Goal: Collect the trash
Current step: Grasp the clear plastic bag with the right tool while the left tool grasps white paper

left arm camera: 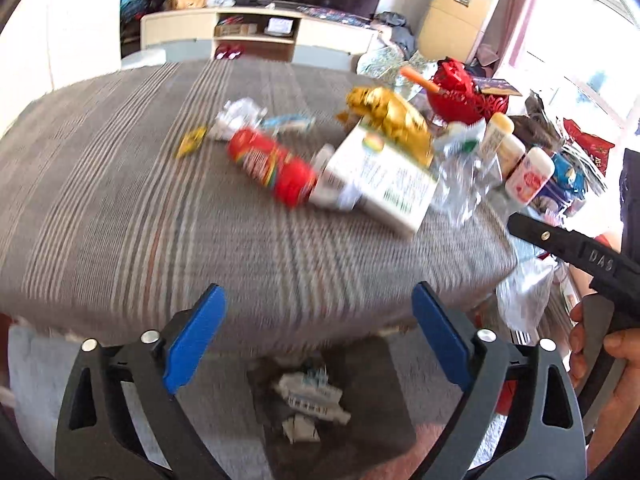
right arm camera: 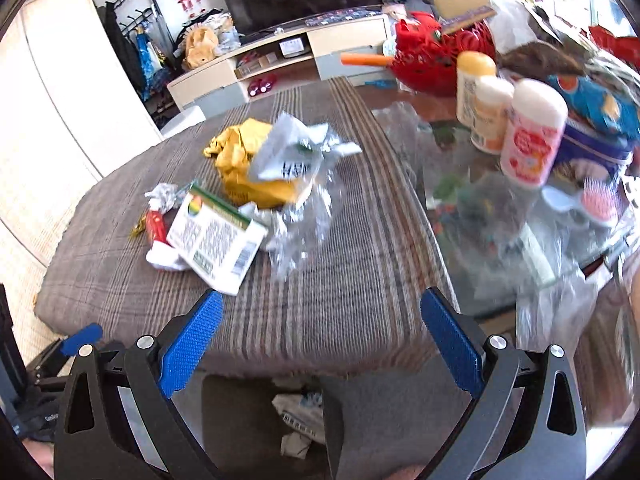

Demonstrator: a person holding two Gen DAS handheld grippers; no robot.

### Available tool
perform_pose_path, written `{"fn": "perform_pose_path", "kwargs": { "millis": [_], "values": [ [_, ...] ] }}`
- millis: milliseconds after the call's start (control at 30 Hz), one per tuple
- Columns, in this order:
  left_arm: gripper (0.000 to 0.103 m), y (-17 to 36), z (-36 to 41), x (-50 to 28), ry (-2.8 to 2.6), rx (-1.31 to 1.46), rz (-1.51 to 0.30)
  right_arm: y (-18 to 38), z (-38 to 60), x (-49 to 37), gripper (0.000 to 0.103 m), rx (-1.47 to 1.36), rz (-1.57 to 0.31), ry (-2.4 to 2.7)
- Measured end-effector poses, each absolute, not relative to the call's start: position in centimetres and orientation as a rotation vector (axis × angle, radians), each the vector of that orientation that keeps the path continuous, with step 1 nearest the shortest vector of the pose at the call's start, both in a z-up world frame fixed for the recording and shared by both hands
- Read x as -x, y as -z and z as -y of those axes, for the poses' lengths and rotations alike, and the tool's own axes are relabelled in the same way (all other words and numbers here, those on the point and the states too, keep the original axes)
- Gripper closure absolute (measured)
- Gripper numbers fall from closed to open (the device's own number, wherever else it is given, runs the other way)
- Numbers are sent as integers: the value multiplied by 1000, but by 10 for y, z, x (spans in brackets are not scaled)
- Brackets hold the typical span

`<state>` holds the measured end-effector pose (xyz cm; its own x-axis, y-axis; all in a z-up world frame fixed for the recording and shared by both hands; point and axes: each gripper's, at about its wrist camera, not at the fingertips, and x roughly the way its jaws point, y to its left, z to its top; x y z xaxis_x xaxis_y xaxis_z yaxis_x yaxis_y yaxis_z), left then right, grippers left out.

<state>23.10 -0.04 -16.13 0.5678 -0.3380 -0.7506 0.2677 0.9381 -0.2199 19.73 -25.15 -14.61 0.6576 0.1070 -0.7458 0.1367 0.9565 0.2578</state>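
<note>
Trash lies on a striped grey-brown cloth: a red snack tube, a white printed carton, a crumpled gold wrapper, clear crinkled plastic, and a white paper ball. My left gripper is open and empty at the cloth's near edge. My right gripper is open and empty, also at the near edge; its black body shows at the right in the left wrist view.
Below the near edge a dark bin or bag holds crumpled paper. To the right, several bottles, a red basket and clear bags crowd a glass tabletop. A TV cabinet stands behind.
</note>
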Motion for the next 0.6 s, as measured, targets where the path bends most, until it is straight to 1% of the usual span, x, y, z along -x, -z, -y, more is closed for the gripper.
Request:
{"fn": "perform_pose_path", "kwargs": {
  "millis": [33, 67, 100, 167, 267, 400, 433, 467, 500, 533, 567, 600],
  "values": [
    [21, 159, 5, -239, 370, 79, -891, 146, 252, -205, 8, -301, -859, 12],
    [26, 158, 9, -244, 378, 73, -886, 146, 252, -211, 14, -302, -865, 5],
    [29, 157, 13, -253, 389, 65, -882, 147, 252, -215, 17, -304, -872, -3],
    [41, 157, 21, -266, 405, 60, -885, 151, 252, -224, 25, -311, -889, -14],
    [52, 161, 31, -282, 417, 29, -882, 153, 252, -234, 30, -313, -886, -15],
    [61, 167, 39, -293, 438, 5, -886, 156, 252, -242, 33, -318, -890, -19],
    [67, 170, 41, -294, 443, -2, -889, 157, 252, -244, 36, -319, -891, -21],
    [74, 171, 42, -295, 449, -5, -893, 159, 252, -247, 40, -319, -895, -25],
    [78, 173, 44, -297, 454, -7, -897, 161, 252, -249, 44, -319, -902, -28],
    [84, 175, 45, -298, 457, -9, -896, 162, 251, -251, 50, -319, -909, -33],
    [93, 176, 46, -299, 461, -11, -897, 164, 250, -253, 57, -318, -913, -39],
    [94, 177, 46, -300, 465, -9, -900, 164, 249, -254, 60, -314, -915, -42]
  ]
}}
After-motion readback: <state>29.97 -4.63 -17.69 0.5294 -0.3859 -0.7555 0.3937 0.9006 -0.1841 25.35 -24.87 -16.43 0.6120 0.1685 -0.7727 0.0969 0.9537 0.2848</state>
